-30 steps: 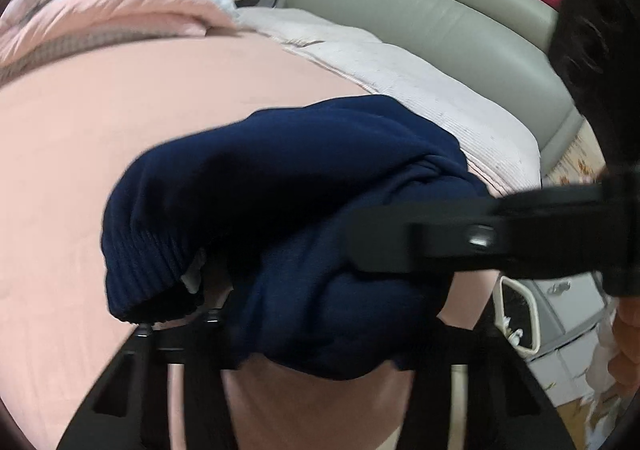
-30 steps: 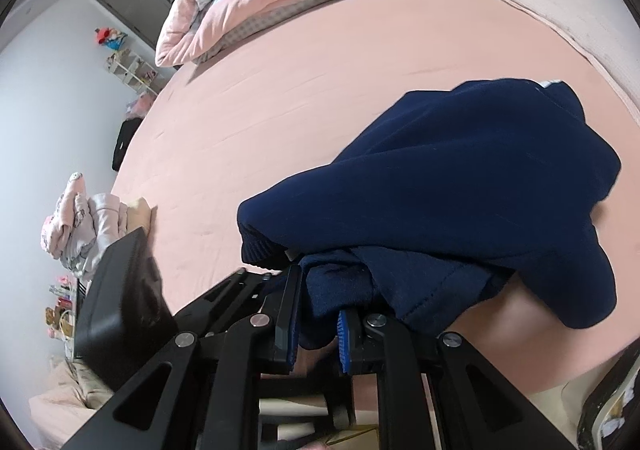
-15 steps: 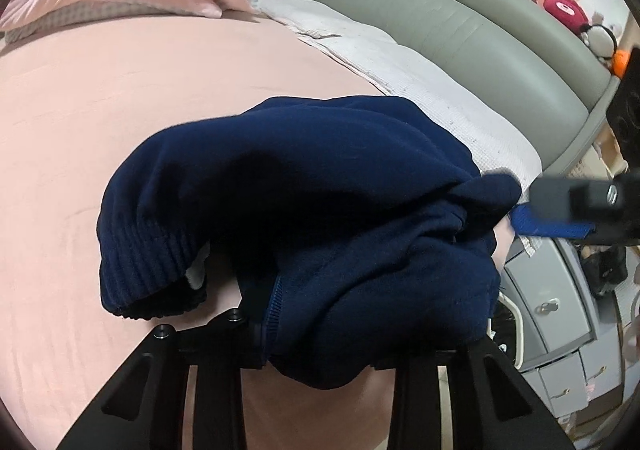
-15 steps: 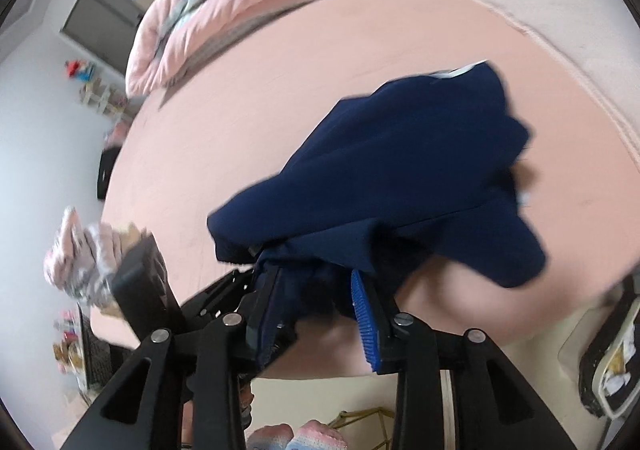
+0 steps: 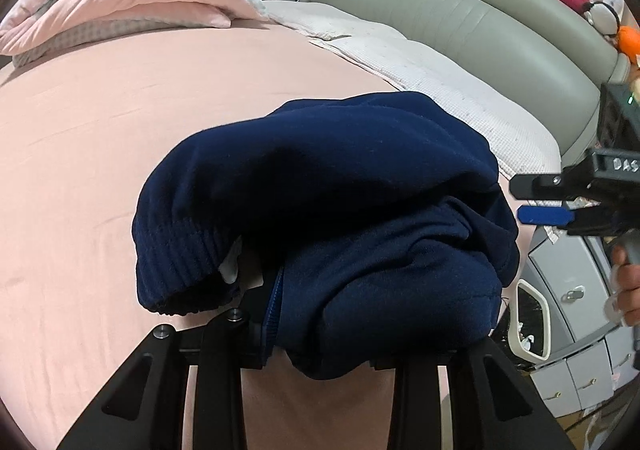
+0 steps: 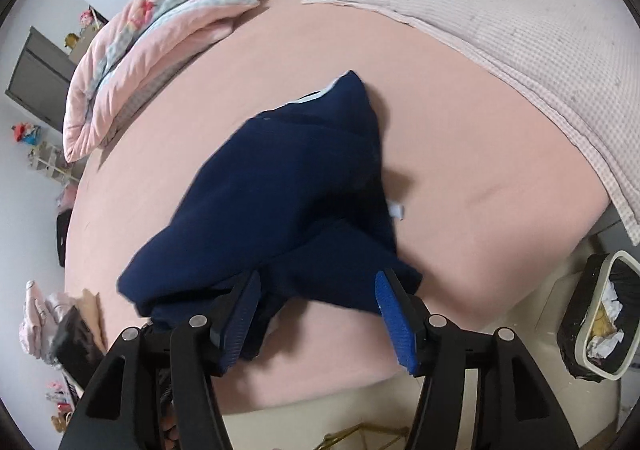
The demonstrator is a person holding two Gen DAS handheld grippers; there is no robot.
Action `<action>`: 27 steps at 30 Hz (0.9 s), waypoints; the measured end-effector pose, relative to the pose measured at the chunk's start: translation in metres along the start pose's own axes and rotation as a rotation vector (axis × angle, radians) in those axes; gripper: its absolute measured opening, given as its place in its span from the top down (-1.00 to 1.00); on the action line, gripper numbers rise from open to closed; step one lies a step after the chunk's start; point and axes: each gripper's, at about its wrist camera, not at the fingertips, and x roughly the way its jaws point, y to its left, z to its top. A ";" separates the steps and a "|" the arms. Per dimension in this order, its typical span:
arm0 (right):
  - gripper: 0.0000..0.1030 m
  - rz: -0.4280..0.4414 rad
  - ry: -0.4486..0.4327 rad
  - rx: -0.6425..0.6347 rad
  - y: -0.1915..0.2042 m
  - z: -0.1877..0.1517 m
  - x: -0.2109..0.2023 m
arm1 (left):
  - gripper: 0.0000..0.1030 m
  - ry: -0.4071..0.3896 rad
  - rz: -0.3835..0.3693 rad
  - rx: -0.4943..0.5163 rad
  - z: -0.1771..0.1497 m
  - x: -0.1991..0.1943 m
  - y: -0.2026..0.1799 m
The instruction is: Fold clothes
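Navy-blue fleece garment bunched near the edge of a pink-sheeted bed, held by one gripper only.

The navy-blue fleece garment point(image 5: 328, 210) lies crumpled on the pink bed sheet point(image 5: 100, 154), its ribbed cuff point(image 5: 176, 254) drooping toward the near side. The left gripper point(image 5: 320, 346) is clamped on a fold of the garment's near edge, the fabric piling over its fingers. The right gripper point(image 6: 316, 310) has its blue-padded jaws apart and opening, fabric lying between them without being pressed. A folded pink quilt point(image 6: 152, 42) sits at the far end of the bed, well apart from the garment.
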 end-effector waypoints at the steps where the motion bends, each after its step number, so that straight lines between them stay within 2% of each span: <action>1: -0.16 -0.007 -0.006 0.006 -0.004 -0.001 0.002 | 0.42 0.001 -0.005 -0.005 0.000 0.000 0.001; 6: -0.26 -0.015 -0.057 0.055 -0.022 0.000 0.005 | 0.42 0.009 -0.015 -0.025 0.000 -0.001 0.001; 12: -0.27 -0.146 -0.204 -0.199 -0.006 -0.012 -0.009 | 0.42 0.018 -0.037 -0.053 0.000 -0.002 0.002; 15: -0.27 -0.247 -0.211 -0.371 0.013 -0.024 -0.008 | 0.42 0.021 -0.055 -0.076 -0.001 -0.004 0.006; 18: -0.27 -0.292 -0.207 -0.497 0.029 -0.035 -0.003 | 0.42 0.019 -0.065 -0.094 -0.001 -0.006 0.010; 27: -0.27 -0.361 -0.185 -0.628 0.041 -0.045 0.022 | 0.42 0.013 -0.086 -0.140 -0.001 -0.012 0.017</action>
